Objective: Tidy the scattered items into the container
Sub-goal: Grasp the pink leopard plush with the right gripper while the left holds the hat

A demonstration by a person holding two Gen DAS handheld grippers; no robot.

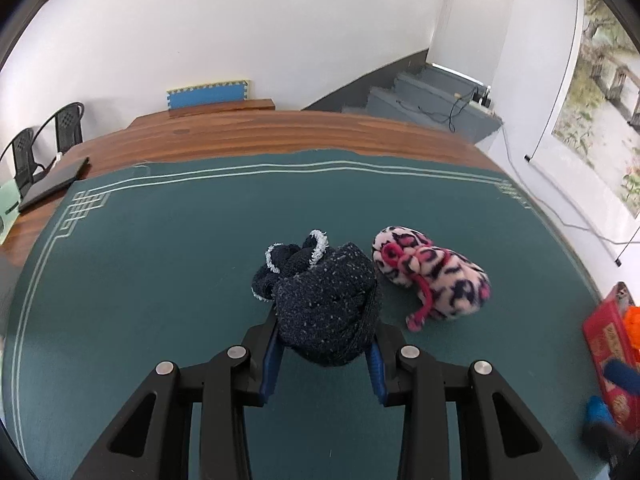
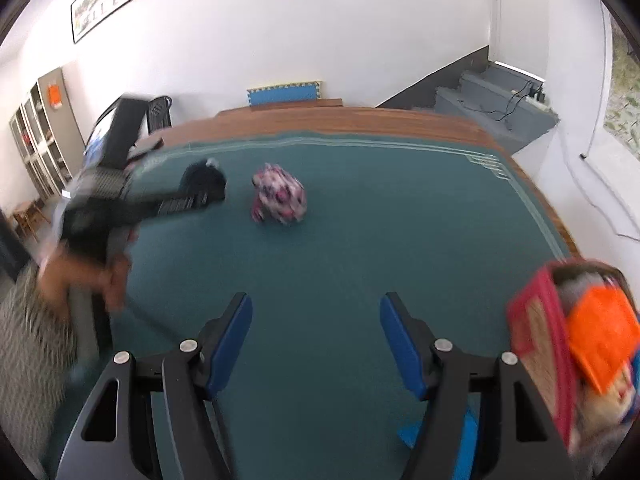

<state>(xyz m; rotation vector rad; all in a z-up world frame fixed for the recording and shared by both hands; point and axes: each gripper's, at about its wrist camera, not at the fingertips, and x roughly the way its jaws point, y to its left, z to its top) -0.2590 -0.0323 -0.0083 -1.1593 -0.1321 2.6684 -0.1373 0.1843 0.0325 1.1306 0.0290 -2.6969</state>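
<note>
A dark navy speckled sock bundle [image 1: 326, 304] with white-trimmed cuffs sits between the blue pads of my left gripper [image 1: 322, 354], which is shut on it. Just right of it lies a pink leopard-print sock bundle [image 1: 432, 272] on the green mat [image 1: 160, 260]. In the right wrist view the left gripper [image 2: 192, 196] shows blurred at the left, holding the navy bundle [image 2: 204, 178], with the pink bundle [image 2: 280, 196] beside it. My right gripper [image 2: 316, 344] stands open over bare mat with nothing between its fingers. The red container [image 2: 536, 344] stands at the right, with an orange item [image 2: 604, 340] inside.
The mat covers a wooden table [image 1: 248, 132] whose far edge runs along a white wall. A dark flat tablet-like object [image 1: 52, 188] lies at the table's left end. A hand and patterned sleeve [image 2: 48, 312] hold the left gripper. Stairs [image 1: 424, 96] rise behind at the right.
</note>
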